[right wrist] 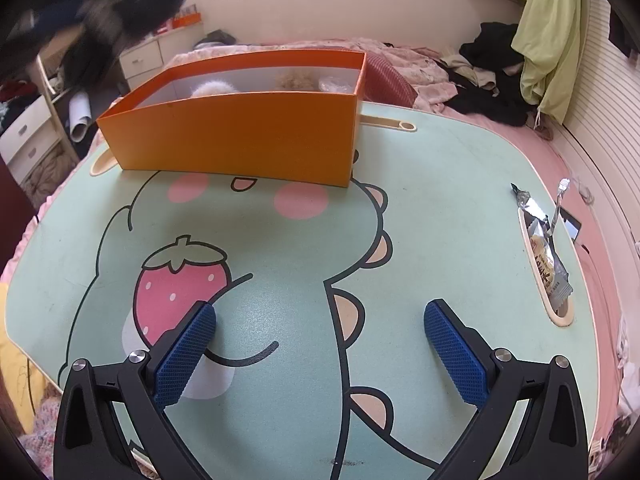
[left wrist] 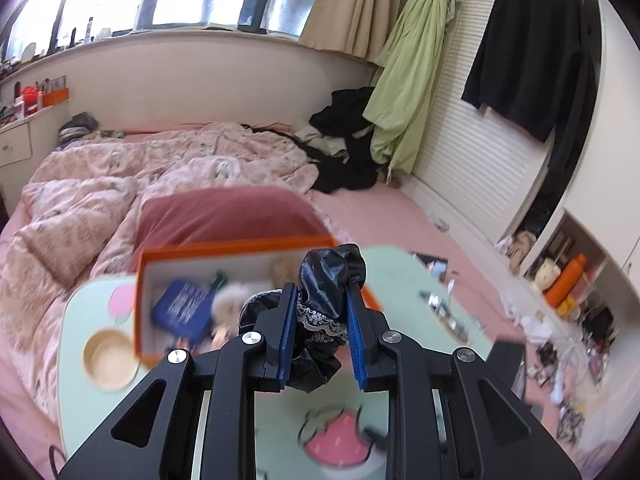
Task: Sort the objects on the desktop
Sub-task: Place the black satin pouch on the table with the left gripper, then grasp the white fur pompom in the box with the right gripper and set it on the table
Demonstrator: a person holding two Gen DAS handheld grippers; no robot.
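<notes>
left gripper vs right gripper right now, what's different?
The left gripper is shut on a black lace-trimmed scrunchie; the right gripper is open and holds nothing. The left gripper is raised, near the orange box, its view motion-blurred; the right gripper sits low over the green cartoon desk, its view sharp. Both have black frames and blue textured pads.

You're in a home bedroom; ahead of your jaws an unmade bed (left wrist: 160,168) with pink quilt; clothes hang on the louvred wardrobe (left wrist: 480,152) to their right; a cartoon lap table (right wrist: 440,160) sits beneath them.
</notes>
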